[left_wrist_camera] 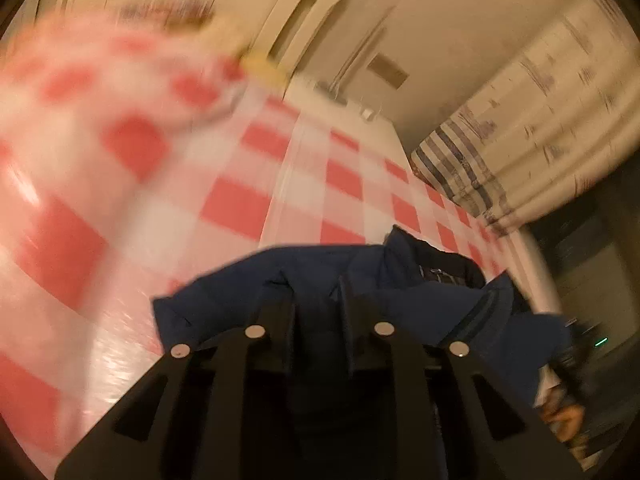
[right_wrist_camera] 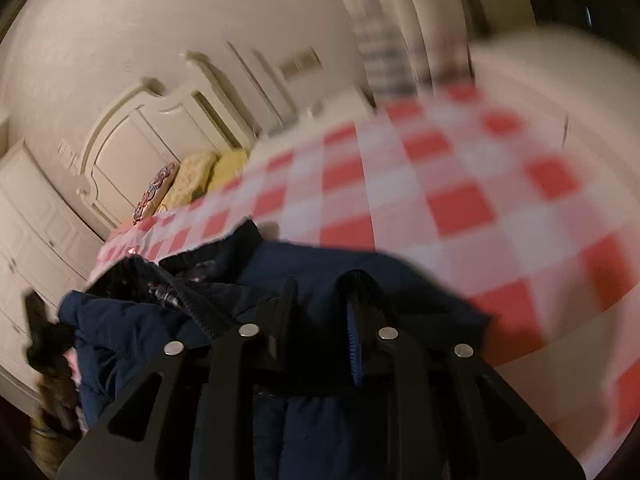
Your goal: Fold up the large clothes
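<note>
Left gripper (left_wrist_camera: 318, 300) has its black fingers set narrow with a fold of the navy jacket (left_wrist_camera: 360, 276) between them, though whether the pads press it I cannot tell; the jacket lies bunched at the near edge of the bed, on the red-and-white checked cover (left_wrist_camera: 248, 184); a striped curtain (left_wrist_camera: 500, 152) hangs past the far right corner; right gripper (right_wrist_camera: 320, 300) is clamped on the jacket's cloth; yellow pillows (right_wrist_camera: 200, 176) lean at the cream headboard (right_wrist_camera: 132, 136)

Both wrist views close, angled down over navy jacket (left_wrist_camera: 320, 280) on checked cloth (right_wrist_camera: 460, 184), both shared.
</note>
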`<state>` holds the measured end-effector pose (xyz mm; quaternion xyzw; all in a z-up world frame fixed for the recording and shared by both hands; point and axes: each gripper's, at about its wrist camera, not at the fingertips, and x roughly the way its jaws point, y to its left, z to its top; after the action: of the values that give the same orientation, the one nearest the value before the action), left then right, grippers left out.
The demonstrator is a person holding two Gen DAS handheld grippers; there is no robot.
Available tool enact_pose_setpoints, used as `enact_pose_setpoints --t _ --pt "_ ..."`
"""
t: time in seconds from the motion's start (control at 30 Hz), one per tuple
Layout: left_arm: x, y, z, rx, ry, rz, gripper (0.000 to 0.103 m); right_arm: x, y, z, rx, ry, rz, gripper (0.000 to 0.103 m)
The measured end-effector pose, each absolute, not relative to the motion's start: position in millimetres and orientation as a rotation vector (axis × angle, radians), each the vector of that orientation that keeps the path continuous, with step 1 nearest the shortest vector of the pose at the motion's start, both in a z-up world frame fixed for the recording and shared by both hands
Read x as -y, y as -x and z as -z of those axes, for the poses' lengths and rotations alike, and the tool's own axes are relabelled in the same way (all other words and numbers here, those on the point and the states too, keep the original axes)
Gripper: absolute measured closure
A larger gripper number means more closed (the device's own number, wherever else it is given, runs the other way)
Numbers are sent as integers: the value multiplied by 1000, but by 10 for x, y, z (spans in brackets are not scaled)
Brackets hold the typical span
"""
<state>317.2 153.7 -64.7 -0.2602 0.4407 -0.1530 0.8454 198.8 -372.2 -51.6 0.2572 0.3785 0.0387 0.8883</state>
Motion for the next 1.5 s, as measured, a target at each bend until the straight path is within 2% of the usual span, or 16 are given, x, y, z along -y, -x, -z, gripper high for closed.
enact_pose_setpoints --t 0.07,0.1,0.17,0.2,0.23,0.27,0.6,0.77,0.83,0.87,0.9,0.93,0.97,1.03,1.3,1.5 --pt "-1680 -3196 717 -936 658 379 77 3817 -2010 521 -788 -614 -113 78" --pt "-1749 -3201 722 -933 692 412 75 3833 -1995 501 -787 -632 -130 68" --pt "-1863 -3196 699 -907 737 456 58 3901 -1957 397 -743 -660 -192 33" --pt "-1955 -3150 636 -861 758 443 44 3936 -1904 304 -695 -640 -164 4" --pt "-2013 -3127 597 -822 761 411 15 3962 -1838 214 -640 -620 -139 4" --pt "-2125 -3072 526 -751 776 378 8 3994 -1760 112 -572 -596 -140 4" --pt "-1696 -3248 530 -871 382 434 8 3533 -1968 330 -791 -128 -141 4" --pt "-1582 -3657 833 -1025 543 535 9 3518 -2235 510 -864 -155 -183 13" --pt "-1528 -3743 848 -1025 569 563 17 3535 -2334 549 -883 -186 -213 26" --pt "-1479 -3760 836 -1022 554 571 32 3536 -2345 552 -888 -202 -226 31" --pt "-1431 -3736 801 -1009 510 560 48 3530 -2336 538 -877 -205 -224 54" --pt "-1390 -3700 758 -990 461 544 92 3513 -2306 510 -856 -199 -234 71" --pt "-1366 -3589 672 -934 397 518 96 3471 -2203 429 -804 -173 -237 75" --pt "-1423 -3418 539 -857 389 486 97 3434 -2087 292 -744 -141 -211 83" --pt "-1463 -3509 192 -816 443 403 97 3443 -2225 -183 -684 -177 -146 85" --pt "-1212 -3843 815 -959 301 265 89 3431 -2784 581 -897 -180 -52 84"
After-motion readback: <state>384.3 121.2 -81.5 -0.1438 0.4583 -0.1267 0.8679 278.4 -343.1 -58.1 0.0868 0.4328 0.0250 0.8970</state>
